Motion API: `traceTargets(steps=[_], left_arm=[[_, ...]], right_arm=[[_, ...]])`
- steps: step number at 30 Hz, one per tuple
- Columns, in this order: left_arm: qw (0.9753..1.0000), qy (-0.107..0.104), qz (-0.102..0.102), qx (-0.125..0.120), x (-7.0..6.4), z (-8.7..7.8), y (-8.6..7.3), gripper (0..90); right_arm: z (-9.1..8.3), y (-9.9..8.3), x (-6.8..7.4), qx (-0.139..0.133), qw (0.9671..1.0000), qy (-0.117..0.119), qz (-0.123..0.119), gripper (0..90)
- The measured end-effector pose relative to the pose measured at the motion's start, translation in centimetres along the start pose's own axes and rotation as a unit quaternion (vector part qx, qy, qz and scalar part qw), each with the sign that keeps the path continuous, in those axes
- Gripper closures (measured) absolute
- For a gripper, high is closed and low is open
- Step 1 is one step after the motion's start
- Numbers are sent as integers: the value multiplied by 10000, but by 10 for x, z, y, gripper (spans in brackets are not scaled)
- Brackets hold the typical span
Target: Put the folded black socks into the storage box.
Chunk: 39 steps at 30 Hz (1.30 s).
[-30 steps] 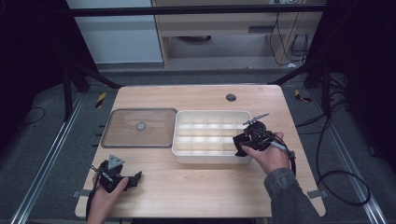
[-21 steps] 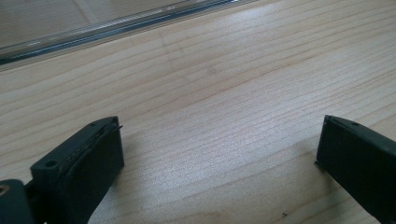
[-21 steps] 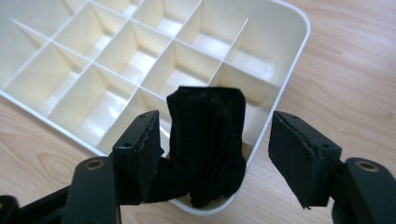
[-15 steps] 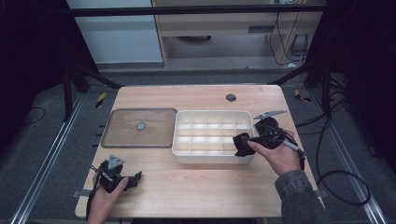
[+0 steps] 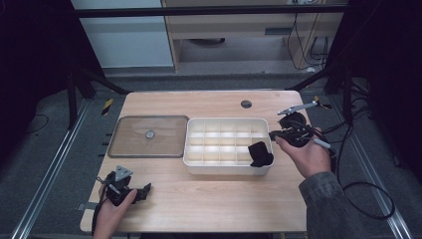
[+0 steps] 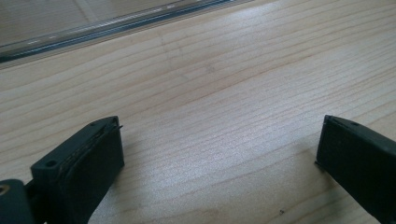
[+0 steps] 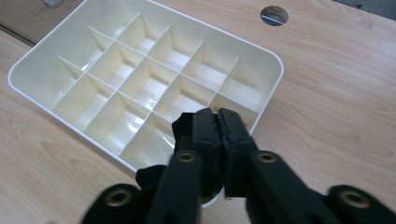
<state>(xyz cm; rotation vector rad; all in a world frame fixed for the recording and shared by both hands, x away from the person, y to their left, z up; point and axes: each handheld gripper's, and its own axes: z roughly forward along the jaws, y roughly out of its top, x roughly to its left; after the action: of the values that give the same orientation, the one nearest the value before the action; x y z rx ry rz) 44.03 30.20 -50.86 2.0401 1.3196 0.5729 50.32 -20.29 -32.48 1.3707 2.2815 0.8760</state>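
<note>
A pale wooden bench stands on grey floor; behind it a wooden cabinet, dark surroundings at both sides.

Cream tray, black cloth

We're in a lab-style recording setup: a bare wooden worktop stands on grey floor between metal floor rails, with dark curtains on both sides, black cables trailing across the floor, and plain cabinets behind.
</note>
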Motion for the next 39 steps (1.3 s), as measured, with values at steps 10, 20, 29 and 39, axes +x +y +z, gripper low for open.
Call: traceTargets(steps=[10, 20, 29, 39], left_arm=[[10000, 1, -1, -1, 0, 0, 0, 0], [10000, 11, -6, -4, -1, 1, 0, 0], [10000, 13, -12, -8, -1, 1, 1, 0], [10000, 13, -13, -9, -1, 1, 1, 0]], right_arm=[[44, 6, 13, 378, 9992, 92, 8, 900], [64, 0, 21, 605, 9981, 108, -49, 900], [72, -7, 22, 621, 9980, 79, -11, 900], [79, -19, 4, 749, 9970, -100, 175, 900]])
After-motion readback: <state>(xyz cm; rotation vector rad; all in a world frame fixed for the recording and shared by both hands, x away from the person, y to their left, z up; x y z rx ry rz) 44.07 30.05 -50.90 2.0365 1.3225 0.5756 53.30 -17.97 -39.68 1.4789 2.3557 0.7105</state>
